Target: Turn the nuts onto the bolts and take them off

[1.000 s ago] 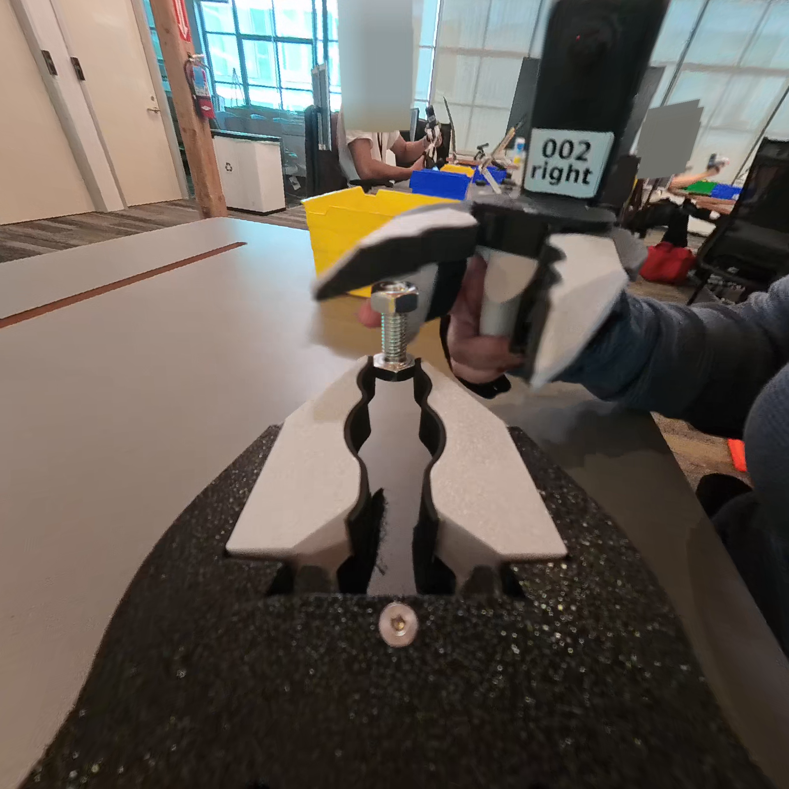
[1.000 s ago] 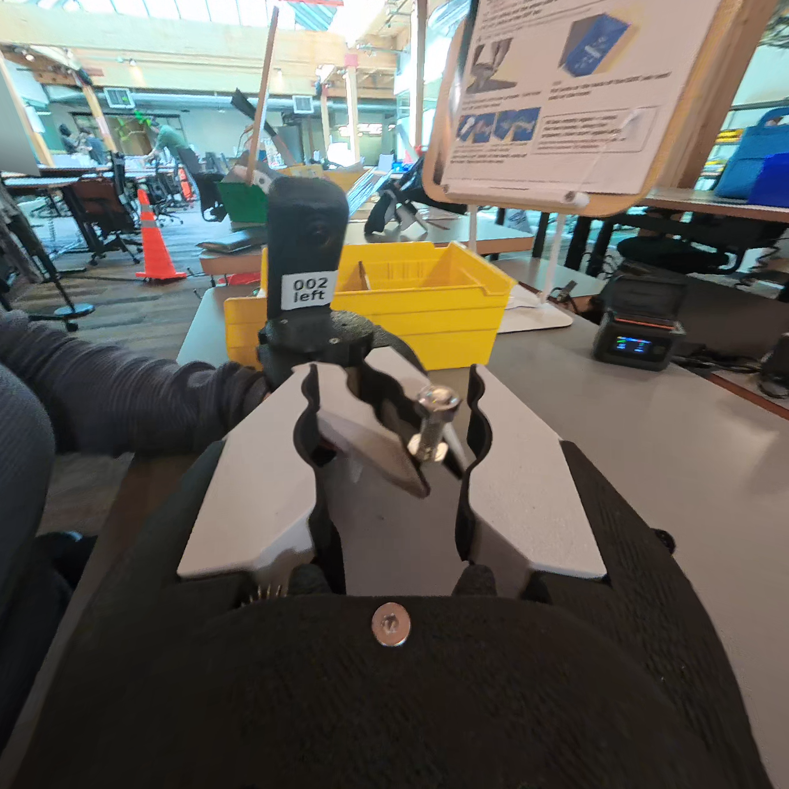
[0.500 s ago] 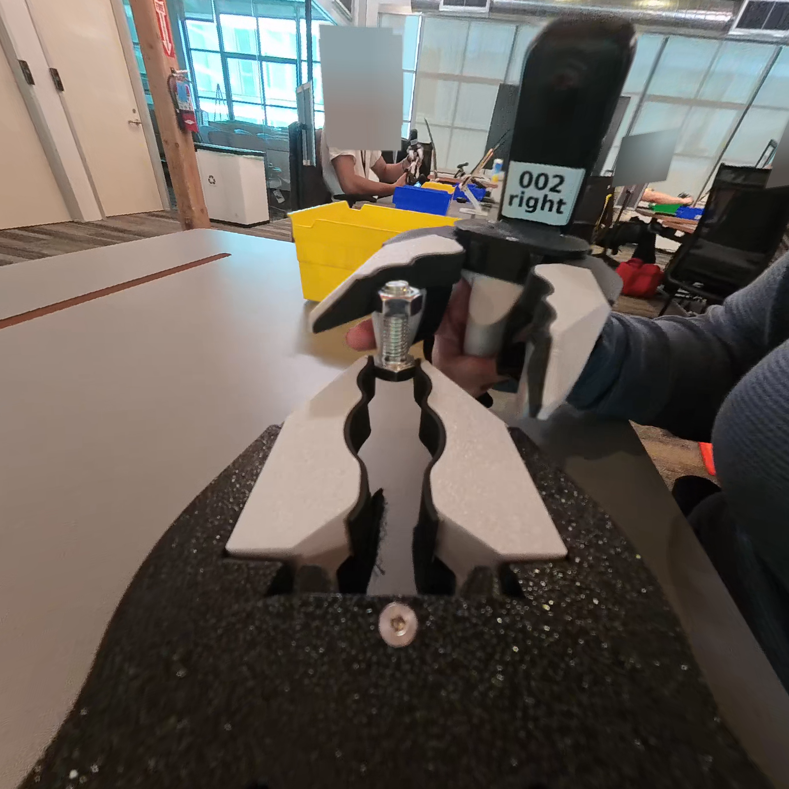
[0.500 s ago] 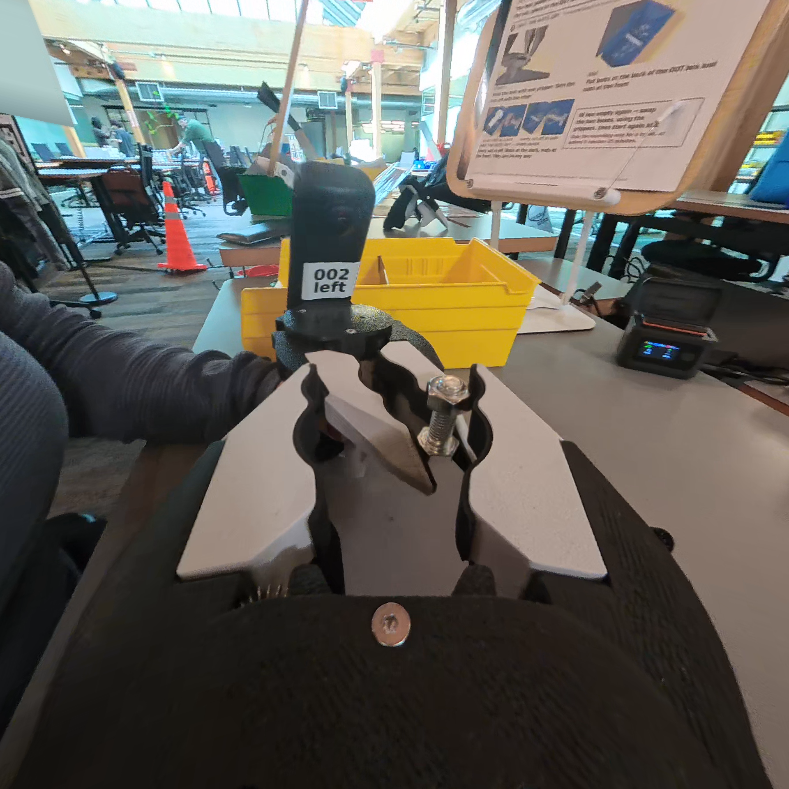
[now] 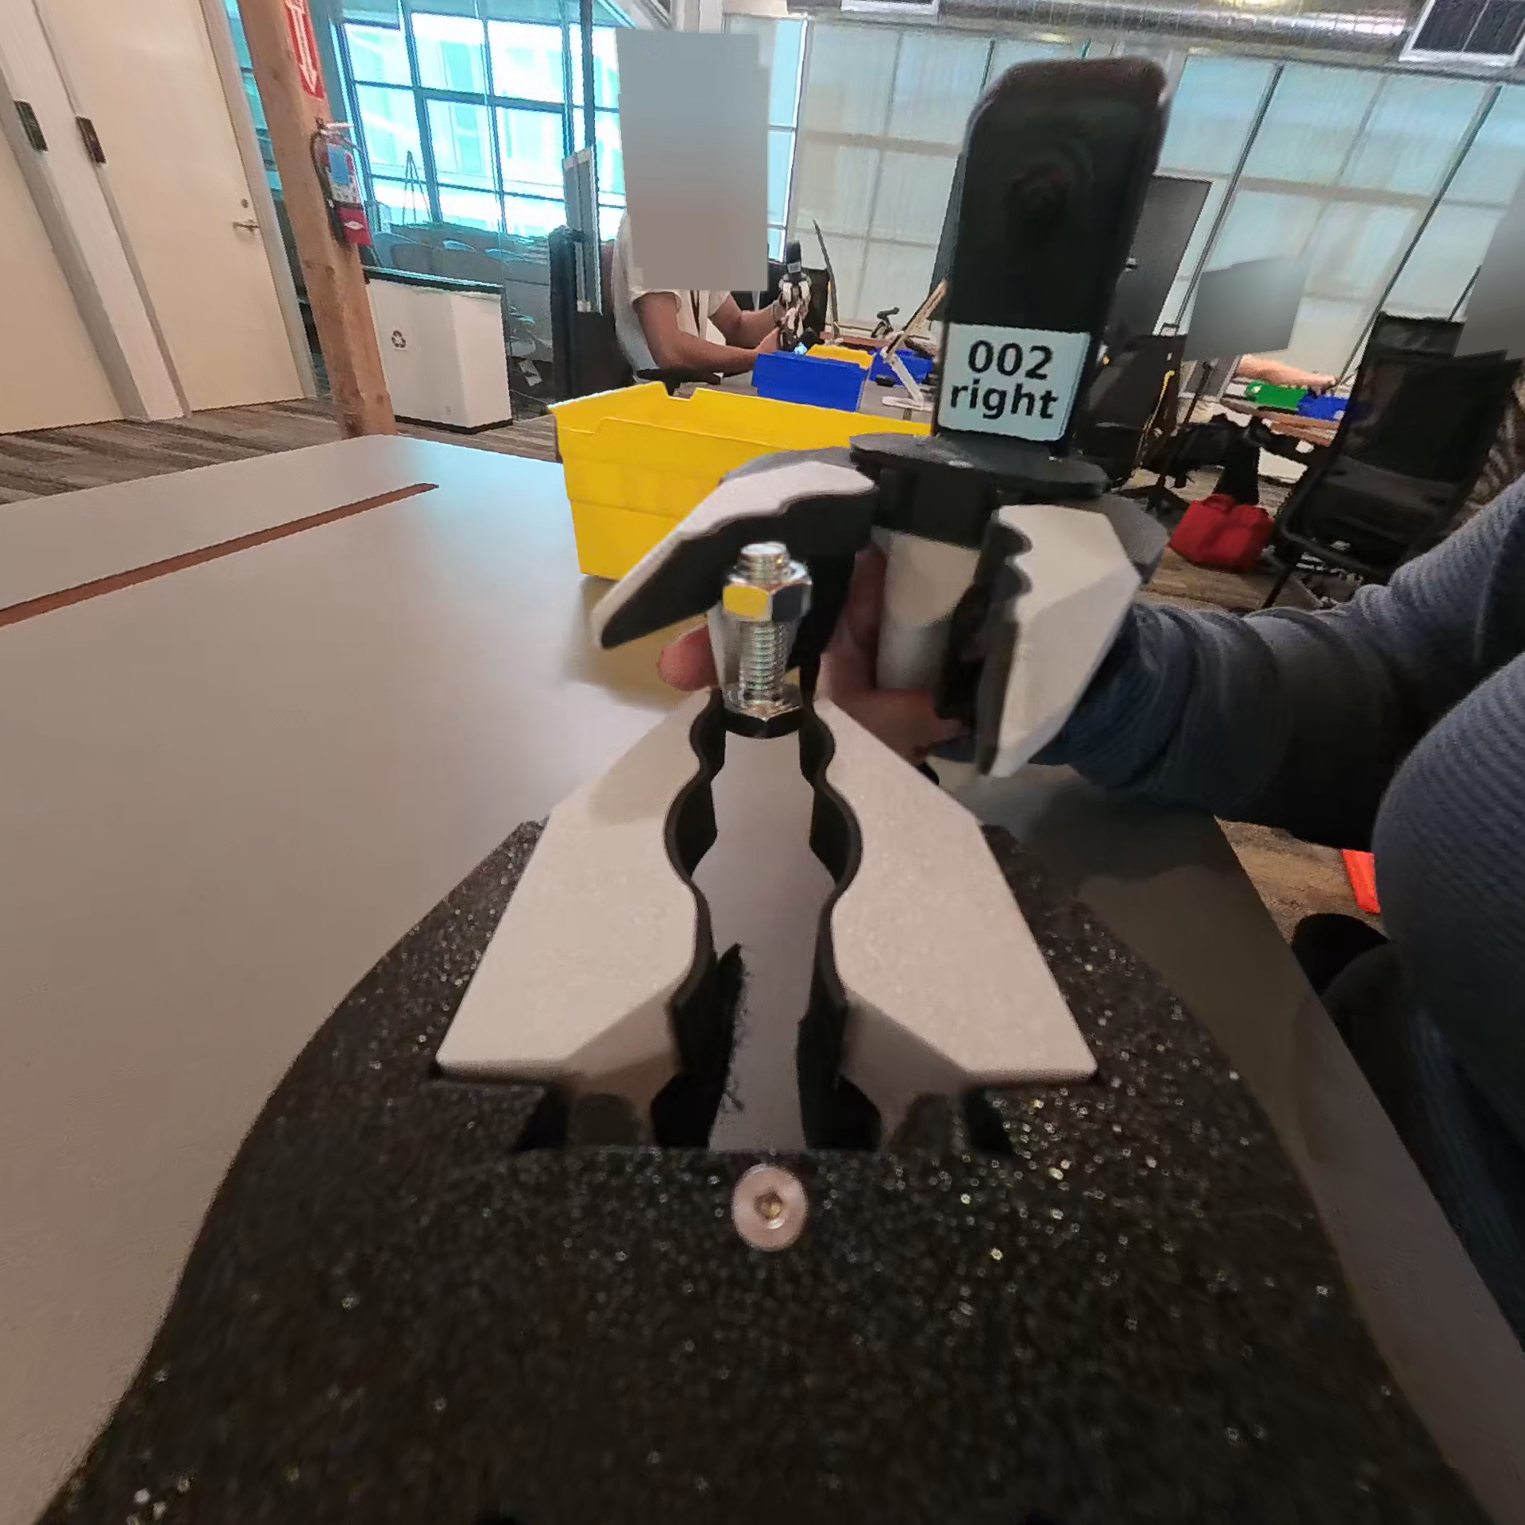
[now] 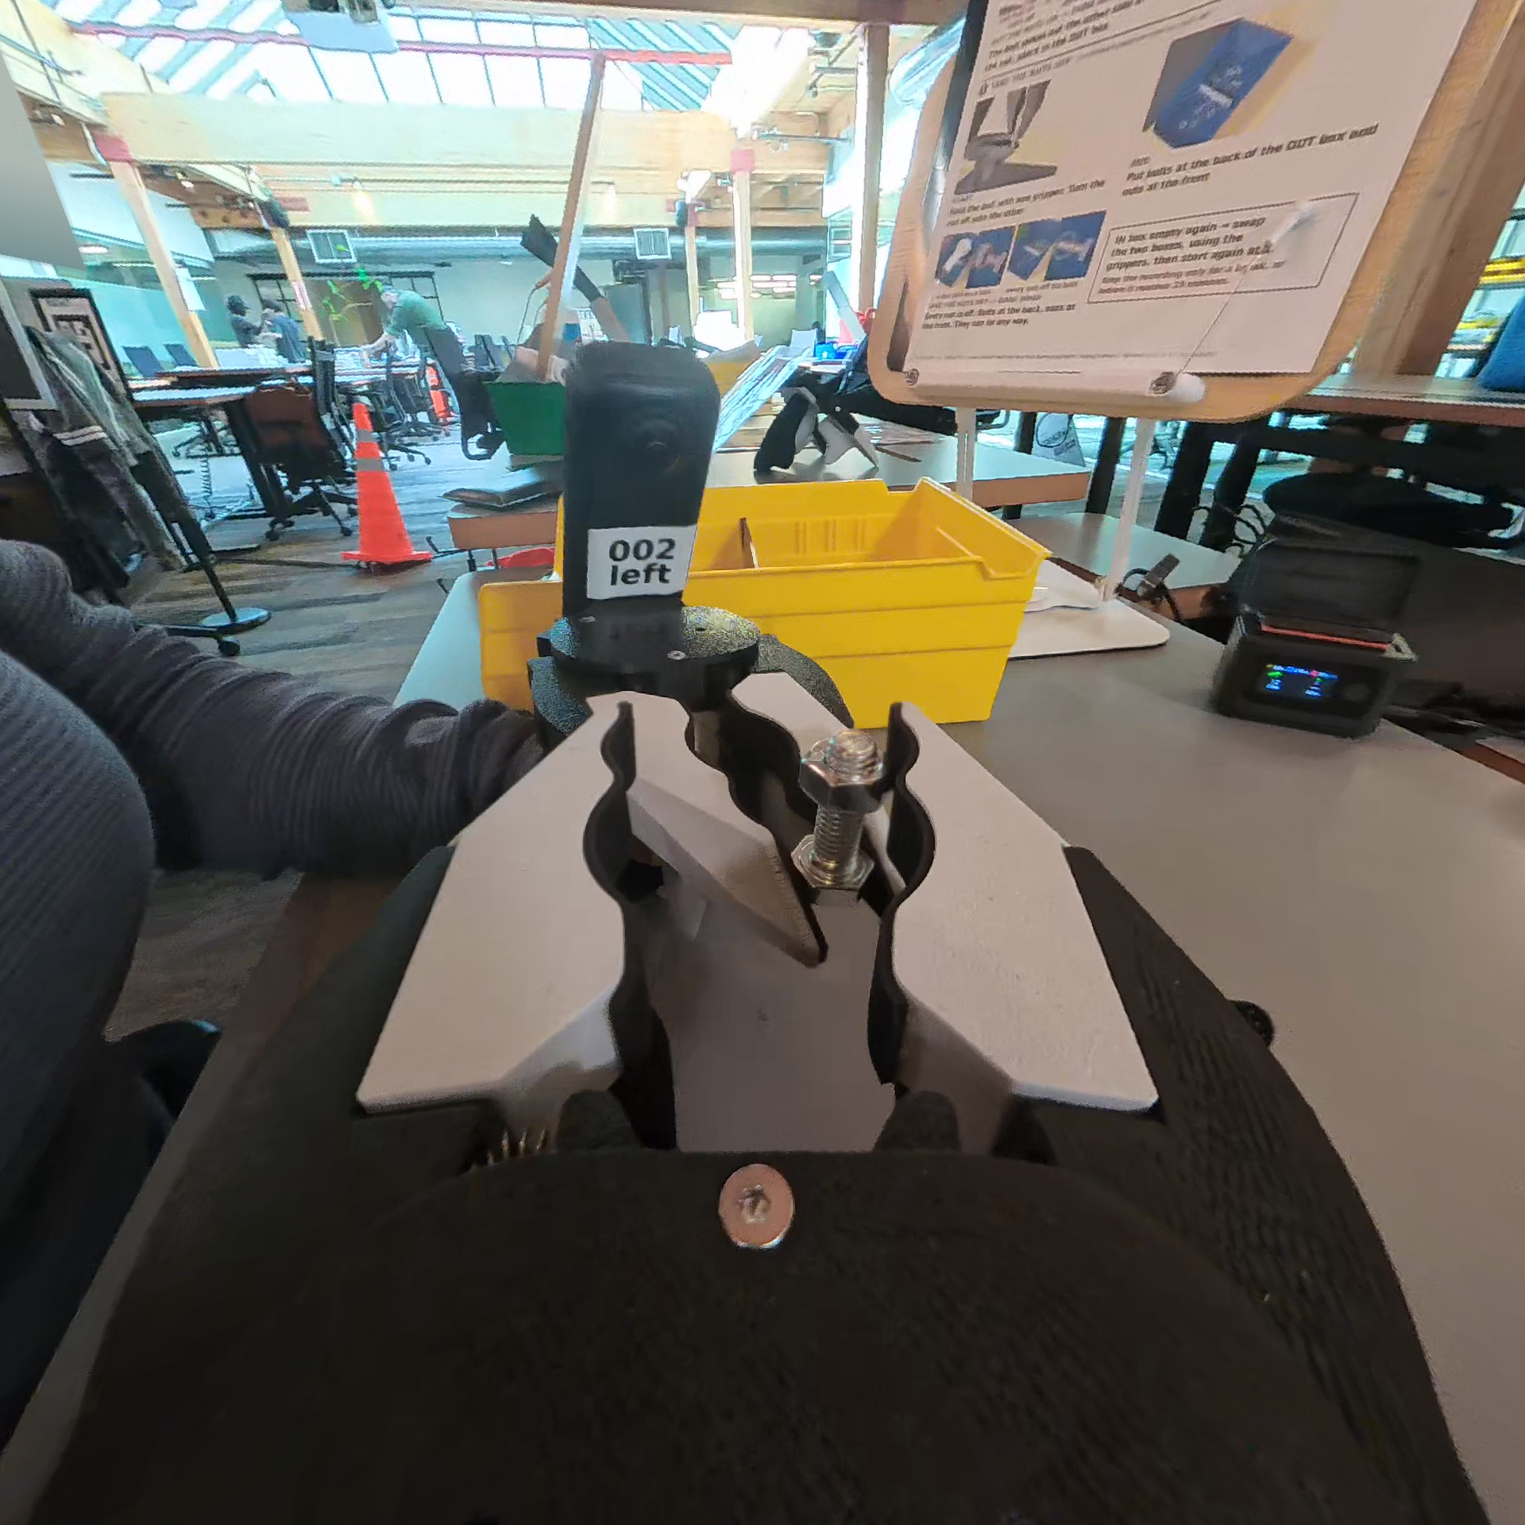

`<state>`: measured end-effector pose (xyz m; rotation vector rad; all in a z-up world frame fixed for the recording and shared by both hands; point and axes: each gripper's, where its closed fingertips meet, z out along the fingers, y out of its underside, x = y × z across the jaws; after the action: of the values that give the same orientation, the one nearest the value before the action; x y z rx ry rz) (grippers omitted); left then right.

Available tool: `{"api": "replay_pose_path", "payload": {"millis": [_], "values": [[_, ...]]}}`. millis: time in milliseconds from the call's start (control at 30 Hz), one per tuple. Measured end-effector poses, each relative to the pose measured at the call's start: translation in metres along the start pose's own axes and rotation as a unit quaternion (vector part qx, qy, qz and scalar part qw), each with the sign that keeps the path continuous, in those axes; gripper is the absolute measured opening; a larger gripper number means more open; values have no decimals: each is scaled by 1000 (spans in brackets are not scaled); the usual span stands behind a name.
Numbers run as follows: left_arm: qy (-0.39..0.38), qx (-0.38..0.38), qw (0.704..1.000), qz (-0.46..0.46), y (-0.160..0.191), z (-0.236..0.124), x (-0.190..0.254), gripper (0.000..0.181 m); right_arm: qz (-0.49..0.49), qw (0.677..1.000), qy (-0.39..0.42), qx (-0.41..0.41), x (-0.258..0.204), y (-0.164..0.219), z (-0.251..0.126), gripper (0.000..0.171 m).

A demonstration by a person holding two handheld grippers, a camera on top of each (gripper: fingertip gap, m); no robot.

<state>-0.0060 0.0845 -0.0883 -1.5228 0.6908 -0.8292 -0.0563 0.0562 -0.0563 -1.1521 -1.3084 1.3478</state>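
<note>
One bolt [image 5: 757,660], silver, stood upright in mid-air above the grey table [image 5: 272,743], head downward, pinched by its head between the tips of the left gripper [image 5: 763,726]; the grip looked chosen to leave the threaded shank free and pointing up for the other tool. One nut [image 5: 767,596], silver and six-sided, sat near the top of the threads, with a short stub of thread showing above it. The right gripper [image 6: 759,743] was spread wide around the bolt, its right finger [image 6: 982,891] just beside the nut, though contact could not be told; its left finger stood well apart. In the left wrist view one grey finger of that gripper hung just behind and above the nut, the other off to the right. By the look of it, the spread jaws were set to close on the nut and turn it; whether on or off could not be judged. Count: one bolt, one nut, two grippers, each carried by a hand in a dark sleeve [image 6: 272,767]. Also present: yellow bins [image 6: 858,611] at the far edge of the table, two it seemed, one partly hidden behind the left gripper; one instruction board [image 6: 1155,198] on a stand, far right; one small black device [image 6: 1312,668] with a lit screen, right; one orange cone [image 6: 375,495] on the floor, far left.
</note>
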Motion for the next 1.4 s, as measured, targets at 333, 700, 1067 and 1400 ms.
{"api": "replay_pose_path", "payload": {"millis": [333,700,1067,1400], "values": [[-8,2,1000,-9,-1,-3,-6,16,-5,998,59,17,23,-6,-26,69],[-8,9,1000,-13,-3,-6,-7,16,-18,1000,-4,-10,-4,1,-9,74],[27,-1,1000,1,0,0,8,16,-5,1000,-16,-6,-3,2,4,73],[18,4,1000,-9,-2,-3,2,16,14,999,18,26,7,-10,-29,66]]}}
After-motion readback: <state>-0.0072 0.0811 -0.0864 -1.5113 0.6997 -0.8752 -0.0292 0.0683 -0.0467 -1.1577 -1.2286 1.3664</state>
